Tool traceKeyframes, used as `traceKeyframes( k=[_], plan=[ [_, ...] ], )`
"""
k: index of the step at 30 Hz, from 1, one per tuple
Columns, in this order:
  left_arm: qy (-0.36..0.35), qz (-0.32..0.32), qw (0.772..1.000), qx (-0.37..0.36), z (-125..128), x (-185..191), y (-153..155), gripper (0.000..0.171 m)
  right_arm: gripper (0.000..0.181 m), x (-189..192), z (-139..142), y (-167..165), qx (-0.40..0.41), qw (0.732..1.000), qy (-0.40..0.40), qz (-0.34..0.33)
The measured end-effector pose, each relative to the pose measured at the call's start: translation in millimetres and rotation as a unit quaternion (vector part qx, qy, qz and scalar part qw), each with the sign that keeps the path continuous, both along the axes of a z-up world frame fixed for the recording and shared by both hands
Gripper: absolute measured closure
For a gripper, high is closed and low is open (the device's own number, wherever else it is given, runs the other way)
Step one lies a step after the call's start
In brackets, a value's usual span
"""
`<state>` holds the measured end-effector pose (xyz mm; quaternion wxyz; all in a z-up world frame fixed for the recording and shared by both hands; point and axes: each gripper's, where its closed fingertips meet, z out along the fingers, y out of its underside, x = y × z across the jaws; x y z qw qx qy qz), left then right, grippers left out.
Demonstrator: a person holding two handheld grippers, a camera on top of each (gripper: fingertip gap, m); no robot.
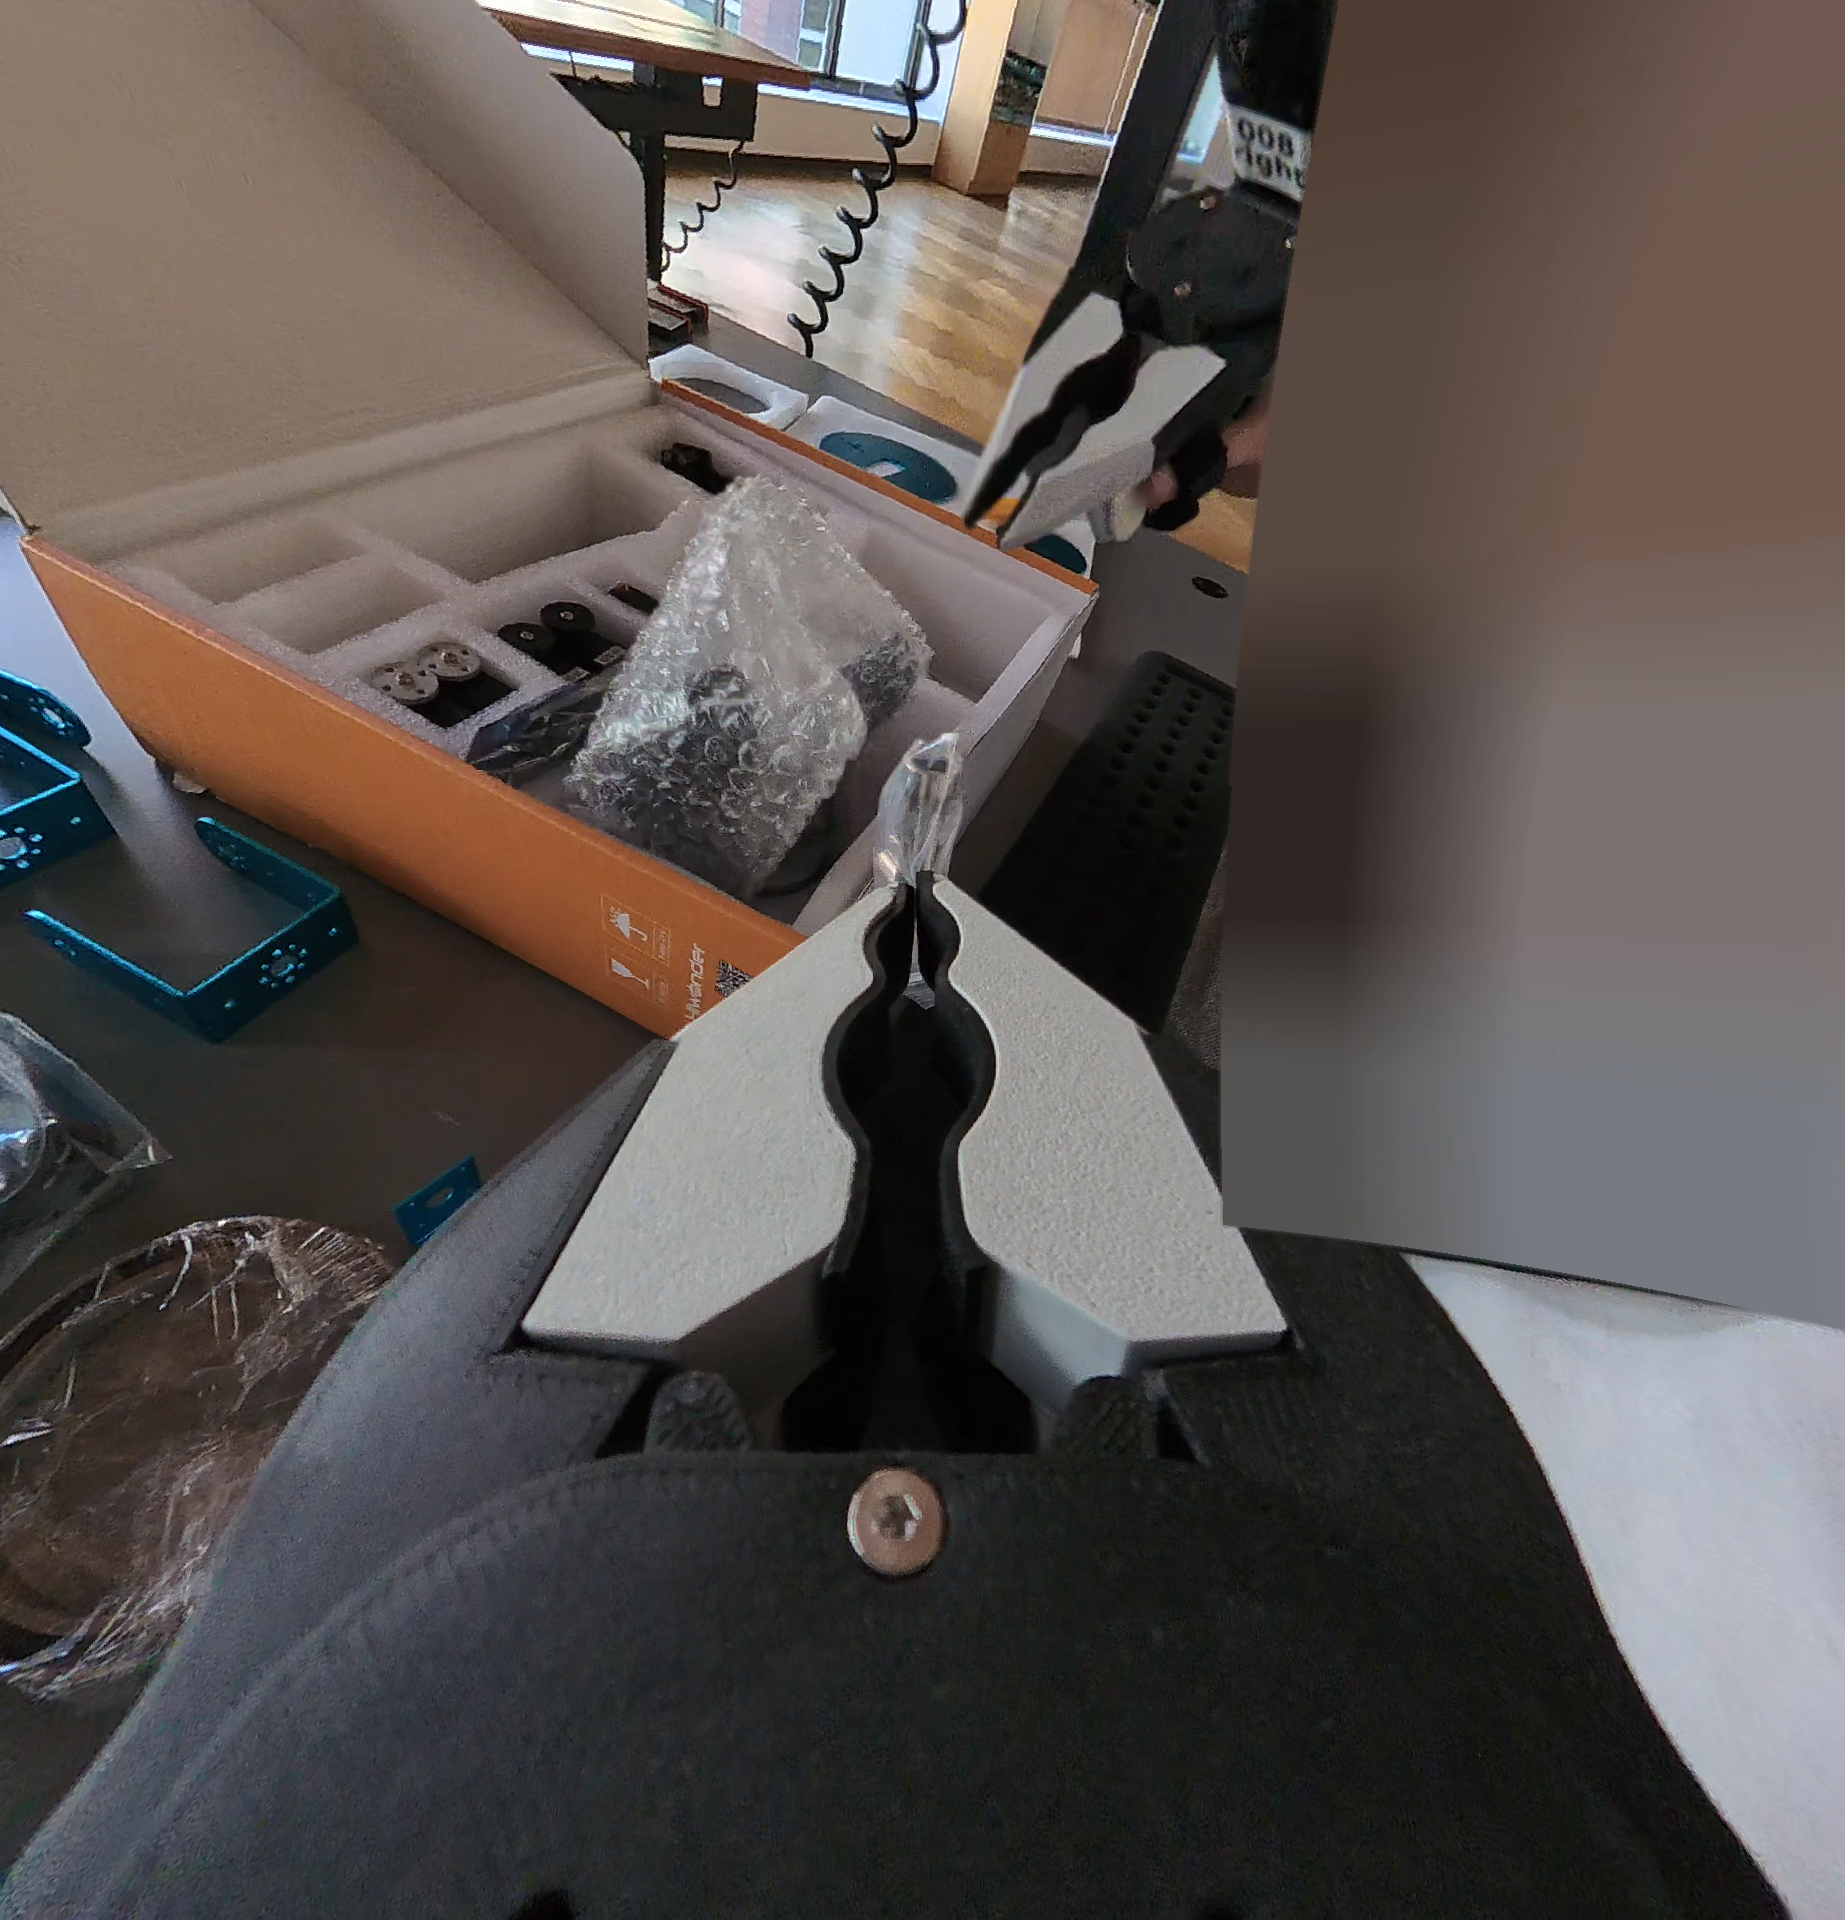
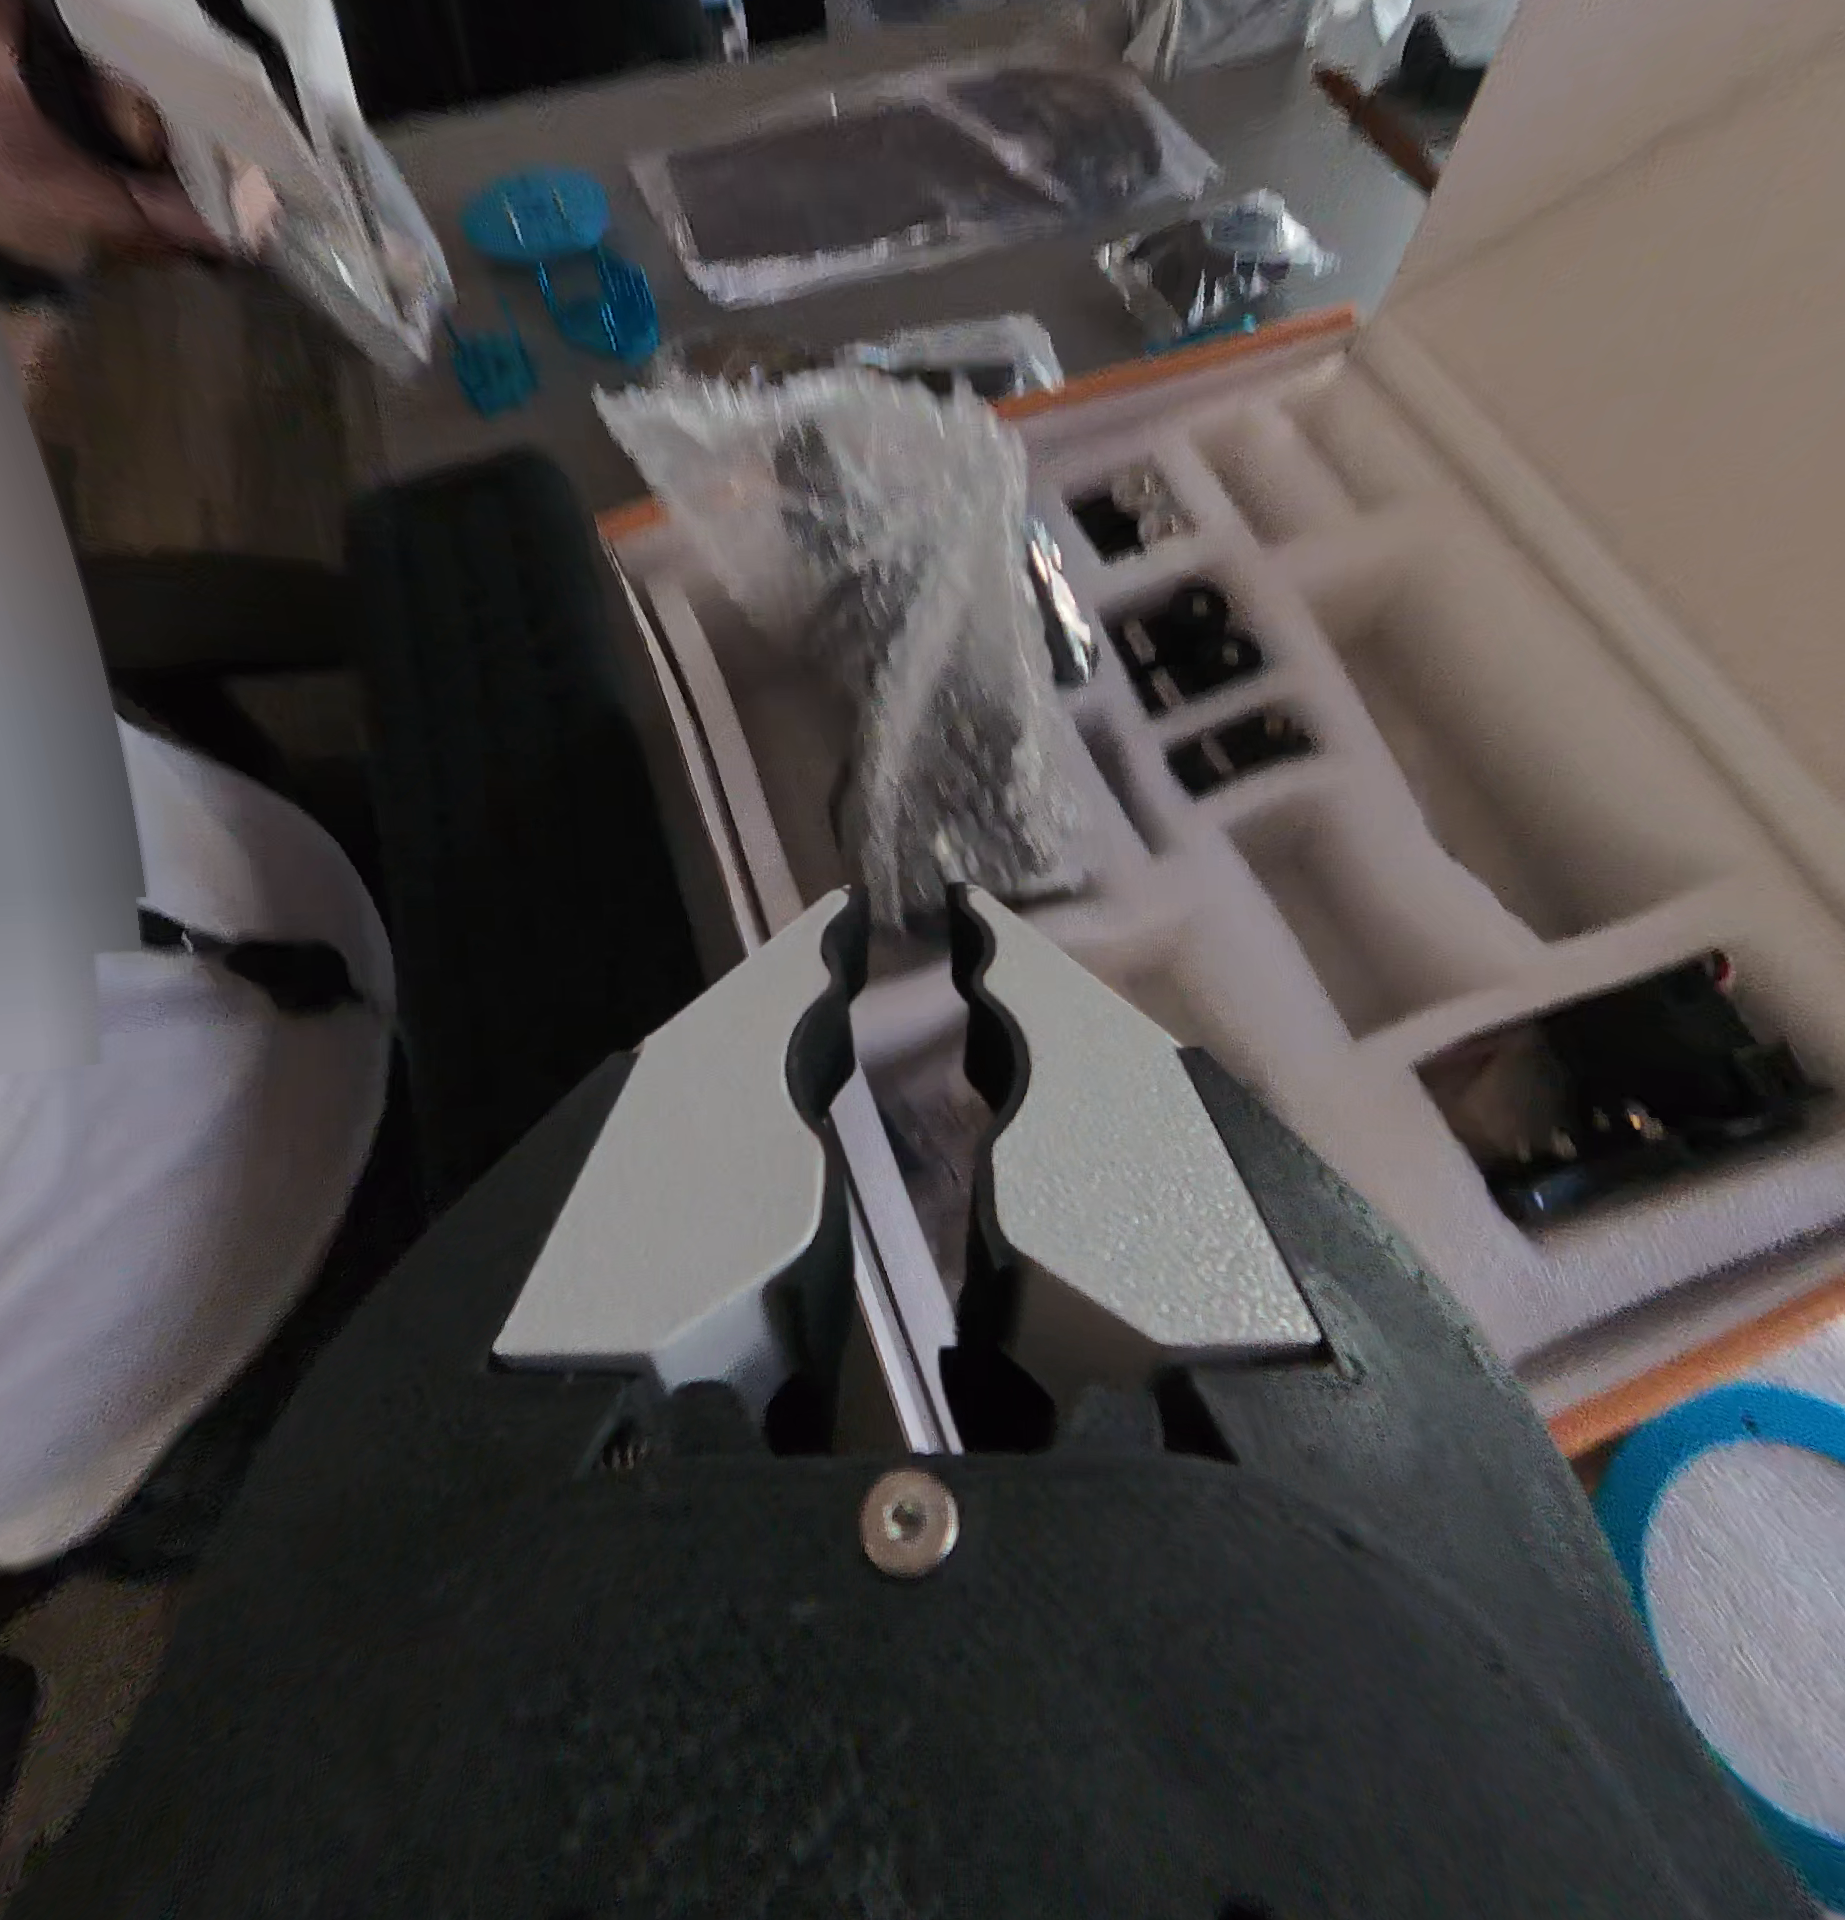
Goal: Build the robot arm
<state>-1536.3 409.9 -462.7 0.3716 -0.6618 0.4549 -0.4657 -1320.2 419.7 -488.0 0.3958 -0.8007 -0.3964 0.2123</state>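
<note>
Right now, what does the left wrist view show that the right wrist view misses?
Only the left wrist view shows the left gripper pinching a scrap of clear plastic, and a plastic-wrapped brown disc. Only the right wrist view shows the blue ring and the right gripper up close, open. Both show the orange box and the bubble-wrap bag.

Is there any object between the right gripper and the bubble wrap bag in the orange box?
Nothing visible does. The right gripper is open just before the bubble wrap bag, which stands up out of the orange box. The left gripper is off to the side, shut on a scrap of clear plastic.
</note>
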Motion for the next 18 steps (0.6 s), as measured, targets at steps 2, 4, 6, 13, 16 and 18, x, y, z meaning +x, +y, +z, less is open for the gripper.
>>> traceKeyframes(
  k=[2,4,6,13,16,18],
  plan=[
    [0.012,0.008,1.0,0.003,1,0,3,0.171,0.169,16,-23,-2,-0.016,0.999,-0.031,0.0],
    [0.021,0.014,1.0,0.006,4,3,5,0.171,0.165,8,-32,0,-0.023,0.999,-0.023,0.019],
    [0.029,0.018,0.999,0.007,6,9,7,0.171,0.165,1,-42,7,-0.029,0.998,-0.047,0.034],
    [0.054,0.031,0.998,-0.001,9,33,7,0.171,0.162,-41,-34,26,-0.039,0.993,0.041,0.107],
    [0.073,0.032,0.997,-0.005,8,42,7,0.171,0.181,-52,-20,39,0.005,0.991,0.045,0.125],
    [0.085,0.035,0.996,-0.003,9,48,7,0.171,0.181,-58,-17,40,0.014,0.988,0.029,0.15]
  ],
)
